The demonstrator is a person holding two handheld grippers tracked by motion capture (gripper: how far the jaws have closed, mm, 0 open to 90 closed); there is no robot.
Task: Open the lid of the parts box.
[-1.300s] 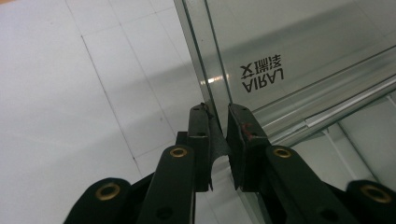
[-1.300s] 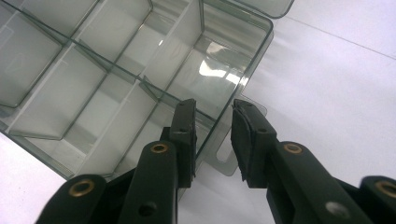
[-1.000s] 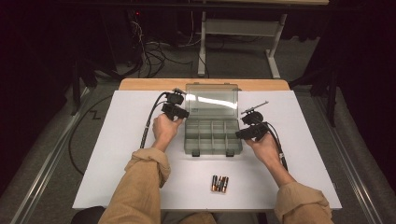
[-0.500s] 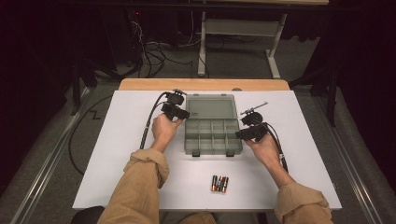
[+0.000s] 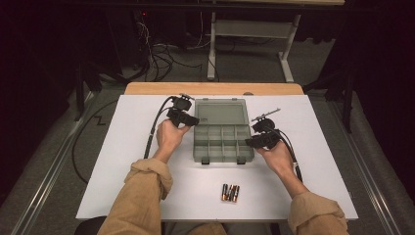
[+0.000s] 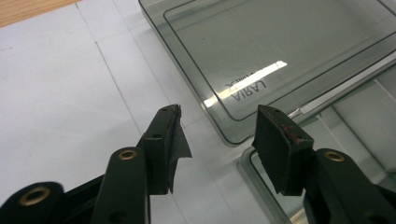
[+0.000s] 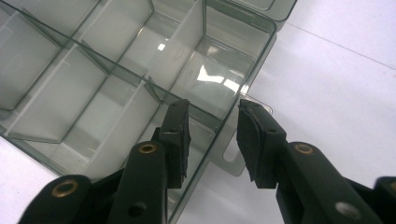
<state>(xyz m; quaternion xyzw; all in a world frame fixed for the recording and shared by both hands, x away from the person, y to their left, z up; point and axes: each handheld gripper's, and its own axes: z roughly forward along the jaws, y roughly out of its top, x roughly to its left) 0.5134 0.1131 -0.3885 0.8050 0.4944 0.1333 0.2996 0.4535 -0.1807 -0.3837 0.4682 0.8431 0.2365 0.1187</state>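
Lid (image 5: 220,111) of the compartment box (image 5: 223,144) now lies flat open behind it at mid-table, both grippers' jaws having just opened (left gripper (image 6: 218,125) released, right gripper (image 7: 212,123) loosely straddling the box wall), so loading batteries (image 5: 230,192) likely follows.

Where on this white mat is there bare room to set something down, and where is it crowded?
Free: the mat left of the left arm, the strip right of the right hand, and the near edge beside the batteries. Crowded: the middle, where both tongs flank the open box.
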